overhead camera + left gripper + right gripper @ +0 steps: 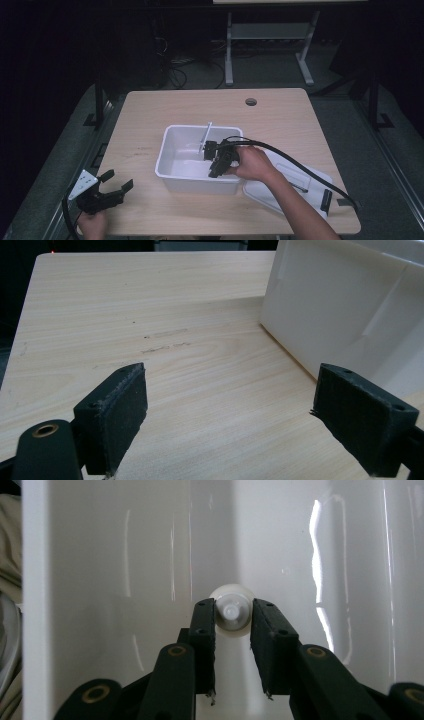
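While the left gripper [116,184] rests on the worktop [150,107] with jaws wide apart, the right gripper [233,614] reaches into the white bin [172,132]; its jaws clamp a small white knob-like piece [230,611] near the bin's inner wall. Bin lid [280,192] lies just right of the bin.

One white bin [172,162] on the one table [150,110], one lid [280,192] beside it. One white stick [205,134] leaning inside, one round white knob [230,611]. Two grippers: left [116,180], right [212,161]. Two hands.
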